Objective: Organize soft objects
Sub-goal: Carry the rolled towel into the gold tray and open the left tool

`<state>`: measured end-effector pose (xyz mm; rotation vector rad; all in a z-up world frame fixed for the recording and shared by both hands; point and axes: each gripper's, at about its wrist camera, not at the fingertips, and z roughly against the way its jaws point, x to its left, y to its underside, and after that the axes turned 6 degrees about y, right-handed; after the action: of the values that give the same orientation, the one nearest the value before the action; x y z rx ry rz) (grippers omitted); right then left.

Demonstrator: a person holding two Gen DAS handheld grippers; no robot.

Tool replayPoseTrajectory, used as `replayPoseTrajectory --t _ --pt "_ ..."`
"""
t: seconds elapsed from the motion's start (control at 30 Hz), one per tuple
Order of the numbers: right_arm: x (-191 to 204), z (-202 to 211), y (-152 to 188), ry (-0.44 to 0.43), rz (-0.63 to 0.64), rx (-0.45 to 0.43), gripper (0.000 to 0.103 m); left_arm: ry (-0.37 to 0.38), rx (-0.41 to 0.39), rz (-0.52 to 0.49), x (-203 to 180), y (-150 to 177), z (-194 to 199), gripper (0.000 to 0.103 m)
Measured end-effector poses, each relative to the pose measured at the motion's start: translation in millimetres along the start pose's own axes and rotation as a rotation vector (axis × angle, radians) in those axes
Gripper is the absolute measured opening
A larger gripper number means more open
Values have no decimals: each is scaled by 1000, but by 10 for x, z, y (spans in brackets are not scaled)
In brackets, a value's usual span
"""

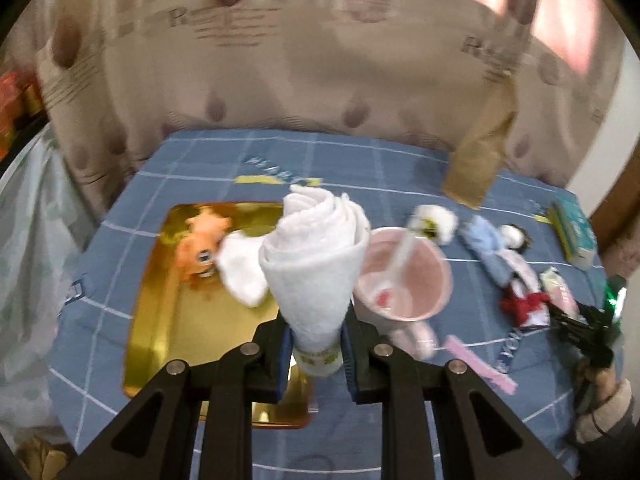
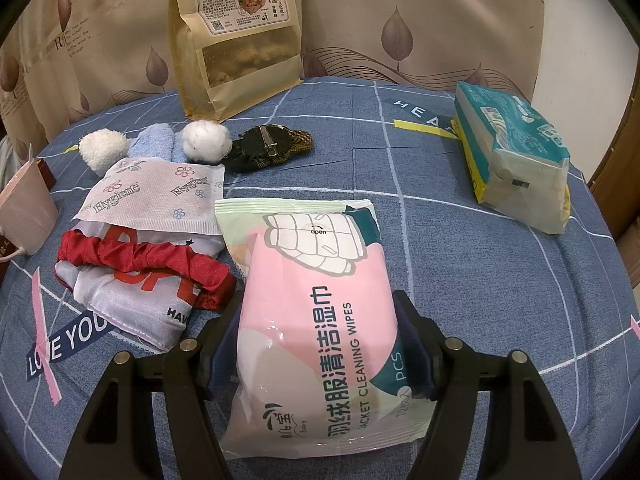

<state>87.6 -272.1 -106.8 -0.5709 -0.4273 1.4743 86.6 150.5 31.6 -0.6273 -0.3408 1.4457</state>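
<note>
- Left tool (image 1: 316, 344): clamped on the narrow lower end of a rolled white towel (image 1: 316, 256), held upright above the blue checked tabletop (image 1: 344, 160).
- Behind the towel: gold tray (image 1: 160, 320) holding an orange plush toy (image 1: 200, 248) and a white cloth (image 1: 244, 268) (frame blurred).
- Pink cup (image 1: 404, 276) stands just beside the tray.
- Right tool (image 2: 320, 344): pads press both sides of a wipes pack (image 2: 316, 304) lying on the tabletop.
- Red scrunchie (image 2: 144, 264) rests on folded cloth nearby.
</note>
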Motion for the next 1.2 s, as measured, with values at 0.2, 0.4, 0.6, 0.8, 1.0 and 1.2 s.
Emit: replayPoseTrajectory --t 0.2,0.4,0.6,0.8,1.0,1.2 --pt "0 -1 1 0 0 0 68 -92 27 68 461 37 -85 21" --pt "-1 -3 2 1 0 0 68 -149 104 106 822 159 -333 21" --pt "3 -4 2 2 0 0 68 -185 142 136 1049 233 -513 21" --pt "3 -7 3 2 -1 0 68 -220 163 135 1188 189 -635 21" --pt "3 -7 -1 2 -1 1 68 -245 176 127 1298 137 -730 24" --pt "-6 -11 6 1 -3 2 68 -269 189 124 1330 111 -792 29"
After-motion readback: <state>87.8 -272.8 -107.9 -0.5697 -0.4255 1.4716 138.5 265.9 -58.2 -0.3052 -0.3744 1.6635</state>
